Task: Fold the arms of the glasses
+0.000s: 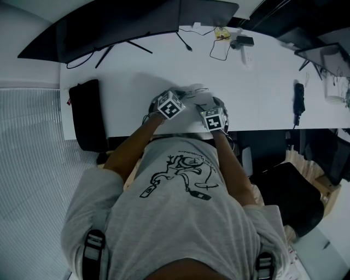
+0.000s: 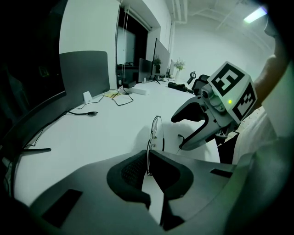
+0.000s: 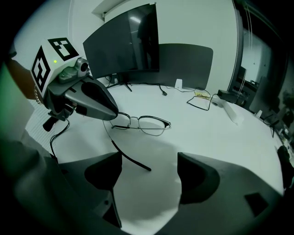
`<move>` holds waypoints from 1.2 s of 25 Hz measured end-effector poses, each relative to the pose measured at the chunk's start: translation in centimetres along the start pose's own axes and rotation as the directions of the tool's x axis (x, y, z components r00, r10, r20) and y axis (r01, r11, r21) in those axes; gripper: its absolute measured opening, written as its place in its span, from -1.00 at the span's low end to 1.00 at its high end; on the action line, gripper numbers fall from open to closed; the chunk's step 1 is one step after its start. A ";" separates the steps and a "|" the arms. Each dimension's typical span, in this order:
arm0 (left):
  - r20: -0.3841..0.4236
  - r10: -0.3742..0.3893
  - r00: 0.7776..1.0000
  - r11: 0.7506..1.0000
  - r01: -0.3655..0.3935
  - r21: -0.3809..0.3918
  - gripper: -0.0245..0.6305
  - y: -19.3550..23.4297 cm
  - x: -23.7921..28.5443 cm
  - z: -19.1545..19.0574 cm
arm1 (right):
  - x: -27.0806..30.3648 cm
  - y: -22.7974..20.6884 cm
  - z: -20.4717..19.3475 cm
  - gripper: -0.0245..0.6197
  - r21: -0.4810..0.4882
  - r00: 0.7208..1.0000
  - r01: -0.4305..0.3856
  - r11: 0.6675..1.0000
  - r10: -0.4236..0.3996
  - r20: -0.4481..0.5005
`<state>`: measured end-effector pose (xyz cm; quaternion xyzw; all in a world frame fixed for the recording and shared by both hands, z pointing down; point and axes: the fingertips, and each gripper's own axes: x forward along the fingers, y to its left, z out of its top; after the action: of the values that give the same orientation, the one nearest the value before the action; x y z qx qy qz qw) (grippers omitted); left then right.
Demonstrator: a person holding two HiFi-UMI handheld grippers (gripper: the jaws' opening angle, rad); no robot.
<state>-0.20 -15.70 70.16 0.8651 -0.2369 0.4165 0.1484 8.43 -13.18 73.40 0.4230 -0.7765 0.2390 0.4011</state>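
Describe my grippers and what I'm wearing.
The left gripper and right gripper: grey bodies, dark curved fingers, each topped by a white cube with black square markers. A black cable hangs off the left one. Grey short-sleeved T-shirt with a black drawing.

One pair of glasses [image 3: 147, 124] was counted on the surface [image 1: 136, 82], and two arms were made out on it. Two grippers were counted, the left gripper [image 2: 150, 176] and the right gripper [image 3: 149, 176], each with two fingers. Two marker cubes were counted, the left cube [image 1: 170, 105] and the right cube [image 1: 214, 118]. Three monitors were counted: a curved monitor [image 1: 109, 27] far left, a second monitor [image 1: 208, 11] beside it, and a third monitor [image 1: 322, 54] far right. One black bag [image 1: 87, 115] was counted at the left, one looped cable [image 1: 219, 52] and one white power strip [image 1: 247, 56] at the far side. One person [image 1: 180, 219] was counted.
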 end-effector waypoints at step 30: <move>-0.009 -0.029 1.000 0.999 0.029 0.015 -0.82 -1.7 -0.2 0.0 | 0.1 -1.6 0.4 0.26 0.014 1.000 0.024 1.000 -0.024 -0.002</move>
<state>0.61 -14.17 69.90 0.8677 -0.2206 0.4197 0.1491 9.61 -14.37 73.30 0.4348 -0.7693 0.2401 0.4018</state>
